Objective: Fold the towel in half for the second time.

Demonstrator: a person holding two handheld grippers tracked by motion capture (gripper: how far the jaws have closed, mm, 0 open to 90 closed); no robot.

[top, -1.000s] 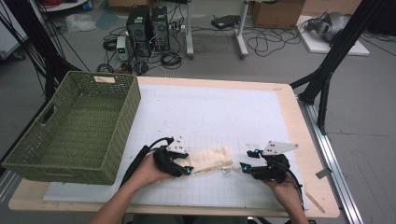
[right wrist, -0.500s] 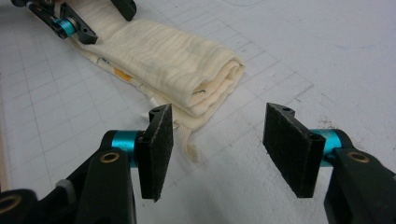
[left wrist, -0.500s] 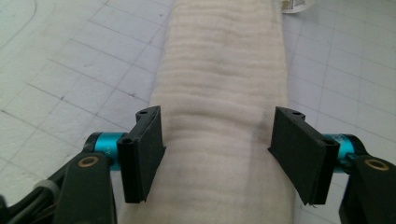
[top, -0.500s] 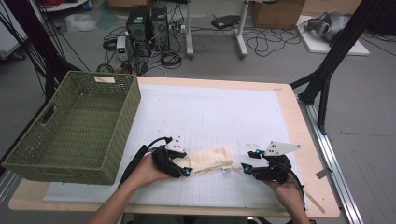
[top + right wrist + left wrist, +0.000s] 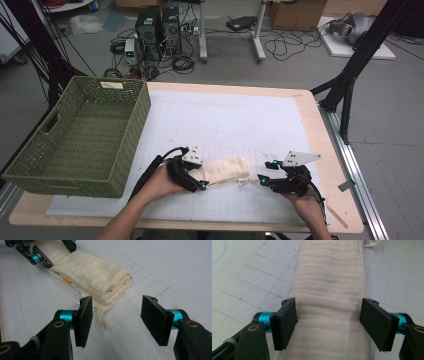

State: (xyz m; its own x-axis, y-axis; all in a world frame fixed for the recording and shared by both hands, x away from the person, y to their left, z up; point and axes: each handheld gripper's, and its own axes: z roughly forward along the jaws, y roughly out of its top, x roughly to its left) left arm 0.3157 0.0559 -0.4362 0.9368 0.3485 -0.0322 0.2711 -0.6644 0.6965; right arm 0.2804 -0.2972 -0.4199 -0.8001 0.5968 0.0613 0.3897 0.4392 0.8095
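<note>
Soft ribbed cream cloth (image 5: 329, 290), woven green basket (image 5: 85, 135), matt gridded mat (image 5: 225, 120)

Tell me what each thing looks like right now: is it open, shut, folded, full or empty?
Folded cream cloth: folded into a thick strip, flat on the table mat.
Left gripper: open, fingers either side of the cloth; they have just been opening.
Right gripper: open, nothing between its fingers, by the cloth's loose end.
Green wicker basket: upright, empty.

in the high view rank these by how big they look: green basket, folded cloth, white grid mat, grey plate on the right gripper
1. white grid mat
2. green basket
3. folded cloth
4. grey plate, smallest, though it sits higher and nearer the camera
</note>
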